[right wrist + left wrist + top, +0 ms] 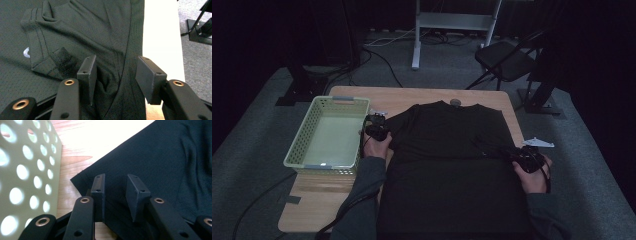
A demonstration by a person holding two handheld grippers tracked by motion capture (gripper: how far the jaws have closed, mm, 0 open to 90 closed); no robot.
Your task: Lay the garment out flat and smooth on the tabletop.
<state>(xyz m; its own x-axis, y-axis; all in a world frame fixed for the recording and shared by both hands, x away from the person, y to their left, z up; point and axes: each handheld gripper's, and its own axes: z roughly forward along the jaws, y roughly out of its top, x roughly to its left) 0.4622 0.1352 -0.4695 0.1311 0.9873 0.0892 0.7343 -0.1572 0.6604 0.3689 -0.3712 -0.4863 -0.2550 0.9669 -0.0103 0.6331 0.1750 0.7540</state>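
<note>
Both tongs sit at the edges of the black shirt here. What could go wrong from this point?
The left tongs stand open over the shirt edge close beside the green basket; lifting could knock it. The right tongs straddle bunched fabric near the folded-in sleeve, so a pinch may catch several layers or undo that fold.

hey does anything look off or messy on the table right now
Mostly tidy. The black shirt lies flat, but its sleeve near the right gripper is folded in and creased. The shirt's lower part hangs past the near edge of the table. The green basket sits square beside it.
</note>
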